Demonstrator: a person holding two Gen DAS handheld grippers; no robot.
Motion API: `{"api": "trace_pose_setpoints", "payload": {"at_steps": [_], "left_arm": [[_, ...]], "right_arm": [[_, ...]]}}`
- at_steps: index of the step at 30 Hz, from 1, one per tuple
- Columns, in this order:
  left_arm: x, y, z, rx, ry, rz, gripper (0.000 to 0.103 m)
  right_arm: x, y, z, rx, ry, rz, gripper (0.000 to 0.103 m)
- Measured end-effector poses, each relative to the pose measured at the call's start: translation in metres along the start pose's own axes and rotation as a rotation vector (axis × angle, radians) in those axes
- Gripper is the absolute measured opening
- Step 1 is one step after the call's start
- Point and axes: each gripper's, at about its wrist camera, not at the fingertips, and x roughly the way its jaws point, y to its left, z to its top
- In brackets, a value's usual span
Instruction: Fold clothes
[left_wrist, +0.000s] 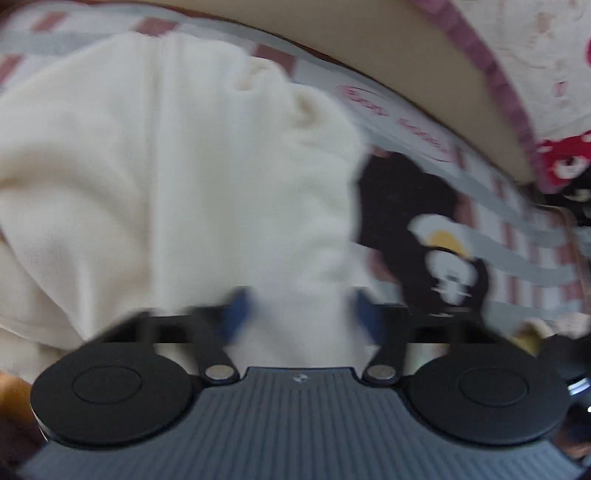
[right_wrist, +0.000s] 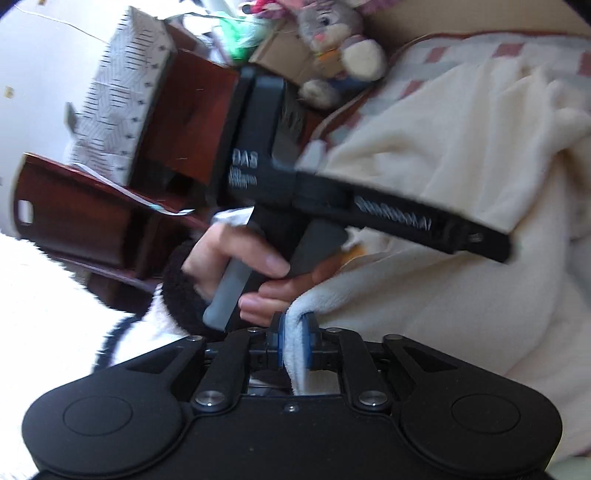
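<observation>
Striped bedspread (left_wrist: 528, 254) — one cream fleece garment (left_wrist: 177, 177), right hand-held gripper (right_wrist: 295, 341) clamped on it, left hand-held gripper (left_wrist: 299, 314) apart.

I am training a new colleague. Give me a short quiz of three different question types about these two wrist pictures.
1. True or false: the right gripper is shut on the cream fleece garment.
2. What lies right of the garment in the left wrist view? A) black garment with a print B) blue towel C) striped sock
3. Fill in: a grey ____ toy sits beyond the left gripper.

Key: 1 true; 2 A; 3 rabbit.
</observation>
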Motion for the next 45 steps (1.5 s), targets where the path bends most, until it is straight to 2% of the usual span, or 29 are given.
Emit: {"api": "trace_pose_setpoints", "payload": {"at_steps": [1, 2, 3, 5, 7, 9, 10, 11, 15, 20, 25, 26, 27, 28, 29, 30, 32, 33, 34, 35, 36, 39, 42, 45], "left_arm": [[-0.001, -0.001, -0.002, 0.035, -0.03, 0.057, 0.01], [-0.005, -0.003, -0.003, 0.079, -0.065, 0.125, 0.01], [-0.01, -0.006, -0.005, 0.123, -0.1, 0.193, 0.01], [-0.021, -0.008, -0.004, 0.151, -0.147, 0.257, 0.01], [-0.03, -0.005, -0.003, 0.141, -0.181, 0.28, 0.01], [-0.035, 0.002, 0.001, 0.082, -0.209, 0.269, 0.01], [-0.036, 0.006, 0.002, 0.062, -0.227, 0.281, 0.009], [-0.037, 0.008, 0.003, 0.046, -0.251, 0.3, 0.005], [-0.032, 0.012, 0.009, 0.008, -0.284, 0.344, 0.005], [-0.035, 0.016, 0.005, -0.002, -0.281, 0.299, 0.005], [-0.031, 0.015, -0.004, -0.013, -0.295, 0.256, 0.009], [-0.027, 0.015, -0.006, -0.026, -0.296, 0.247, 0.014], [-0.023, 0.014, -0.009, -0.038, -0.297, 0.238, 0.017], [-0.019, 0.013, -0.012, -0.046, -0.289, 0.222, 0.029], [-0.014, 0.012, -0.014, -0.047, -0.273, 0.197, 0.047], [-0.01, 0.009, -0.015, -0.044, -0.259, 0.174, 0.052], [-0.005, 0.003, -0.016, -0.027, -0.24, 0.132, 0.054], [-0.004, -0.001, -0.016, -0.015, -0.233, 0.115, 0.053], [-0.003, -0.006, -0.015, 0.003, -0.229, 0.103, 0.045], [-0.003, -0.011, -0.014, 0.02, -0.225, 0.092, 0.014], [-0.005, -0.016, -0.012, 0.028, -0.231, 0.072, 0.009], [-0.026, -0.037, 0.0, 0.053, -0.31, -0.002, 0.009], [-0.059, -0.082, 0.017, 0.194, -0.428, -0.026, 0.009], [-0.08, -0.128, 0.035, 0.289, -0.457, -0.161, 0.009]], "right_arm": [[-0.008, -0.005, 0.001, -0.009, -0.016, -0.041, 0.021], [-0.018, -0.012, 0.003, -0.019, -0.038, -0.091, 0.031], [-0.029, -0.019, 0.006, -0.034, -0.061, -0.148, 0.048], [-0.044, -0.036, 0.011, -0.11, -0.119, -0.332, 0.059], [-0.053, -0.056, 0.017, -0.183, -0.178, -0.54, 0.059], [-0.049, -0.09, 0.024, -0.192, -0.199, -0.74, 0.059], [-0.044, -0.103, 0.027, -0.194, -0.198, -0.768, 0.059], [-0.038, -0.114, 0.028, -0.199, -0.196, -0.763, 0.059], [-0.018, -0.144, 0.033, -0.156, -0.227, -0.74, 0.06], [0.025, -0.163, 0.044, -0.103, -0.266, -0.778, 0.06], [0.039, -0.174, 0.041, -0.088, -0.282, -0.781, 0.058], [0.036, -0.174, 0.04, -0.079, -0.289, -0.768, 0.037], [0.032, -0.174, 0.038, -0.068, -0.306, -0.759, 0.021], [0.025, -0.172, 0.035, -0.066, -0.34, -0.764, 0.02], [0.016, -0.168, 0.033, -0.072, -0.381, -0.779, 0.018], [0.008, -0.161, 0.031, -0.084, -0.424, -0.792, 0.017], [-0.013, -0.14, 0.028, -0.118, -0.508, -0.815, 0.016], [-0.024, -0.127, 0.026, -0.143, -0.549, -0.835, 0.016], [-0.034, -0.113, 0.024, -0.176, -0.586, -0.871, 0.016], [-0.046, -0.099, 0.023, -0.207, -0.621, -0.914, 0.016], [-0.061, -0.086, 0.022, -0.234, -0.656, -0.957, 0.016], [-0.104, -0.049, 0.019, -0.313, -0.761, -1.084, 0.015], [-0.159, -0.016, 0.014, -0.352, -0.826, -1.152, 0.015], [-0.21, 0.016, 0.001, -0.427, -0.869, -1.292, 0.015]]}}
